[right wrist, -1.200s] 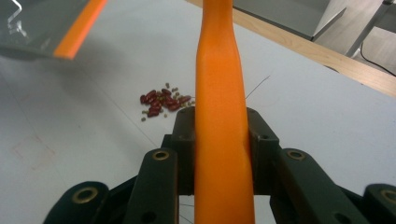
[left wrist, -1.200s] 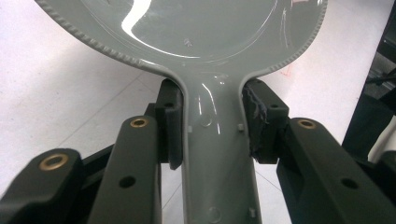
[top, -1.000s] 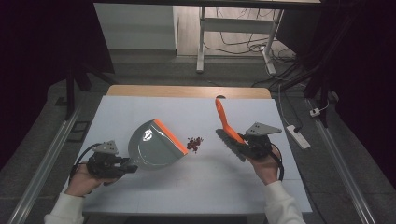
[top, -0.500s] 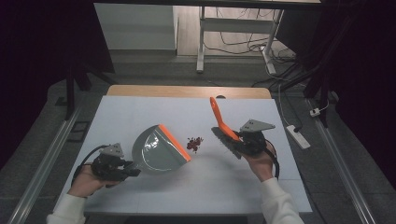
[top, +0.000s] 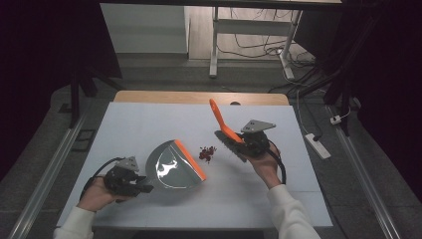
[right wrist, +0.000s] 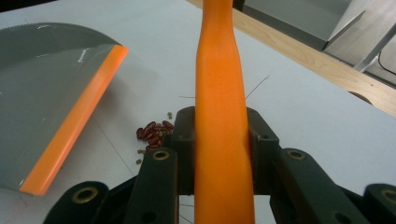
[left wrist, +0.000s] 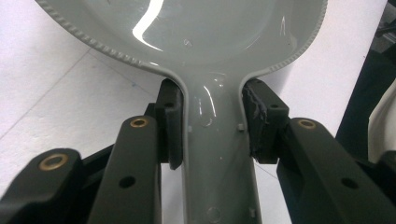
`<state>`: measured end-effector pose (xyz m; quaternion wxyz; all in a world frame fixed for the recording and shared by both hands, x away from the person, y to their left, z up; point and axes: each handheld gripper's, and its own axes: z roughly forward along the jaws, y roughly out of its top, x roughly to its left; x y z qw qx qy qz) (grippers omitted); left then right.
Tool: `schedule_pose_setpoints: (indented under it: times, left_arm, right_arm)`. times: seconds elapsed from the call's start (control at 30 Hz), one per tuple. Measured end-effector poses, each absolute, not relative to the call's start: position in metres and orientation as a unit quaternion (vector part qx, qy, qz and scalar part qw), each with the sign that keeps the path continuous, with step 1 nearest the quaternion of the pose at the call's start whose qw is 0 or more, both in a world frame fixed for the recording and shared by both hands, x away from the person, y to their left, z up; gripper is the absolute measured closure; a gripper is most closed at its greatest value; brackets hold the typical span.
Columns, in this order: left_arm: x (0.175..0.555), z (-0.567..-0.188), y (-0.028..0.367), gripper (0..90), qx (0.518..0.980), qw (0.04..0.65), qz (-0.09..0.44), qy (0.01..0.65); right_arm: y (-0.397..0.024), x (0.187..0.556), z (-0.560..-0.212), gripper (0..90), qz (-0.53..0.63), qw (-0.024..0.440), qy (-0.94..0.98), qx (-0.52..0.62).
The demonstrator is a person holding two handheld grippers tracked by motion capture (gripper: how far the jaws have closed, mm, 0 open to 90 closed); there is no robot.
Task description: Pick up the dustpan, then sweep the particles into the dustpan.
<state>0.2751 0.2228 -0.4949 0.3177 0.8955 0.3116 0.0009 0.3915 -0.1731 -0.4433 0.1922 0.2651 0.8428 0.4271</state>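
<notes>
Dustpan [top: 175,166] is clamped by its handle in the left claw [top: 142,186], orange lip flat on the table [top: 149,119] facing the beans [top: 207,153], while the brush [top: 225,130] is clamped in the right claw [top: 244,142] just behind them for sweeping in.

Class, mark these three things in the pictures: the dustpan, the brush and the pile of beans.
dustpan [top: 171,169], high view, on the grey pan floor.
brush [right wrist: 222,93], right gripper view, on the orange handle.
pile of beans [top: 207,153], high view, on the middle of the red heap.
</notes>
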Motion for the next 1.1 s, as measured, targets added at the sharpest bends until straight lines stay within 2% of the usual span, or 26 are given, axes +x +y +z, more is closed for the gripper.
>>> schedule_pose_setpoints:
  times: [1.1]
  left_arm:
    - [0.286, -0.502, 0.212, 61.8, 0.896, 0.305, -0.014, 0.322]
  right_arm:
    - [-0.152, 0.415, -0.463, 69.9, 0.392, 0.187, 0.858, 0.274]
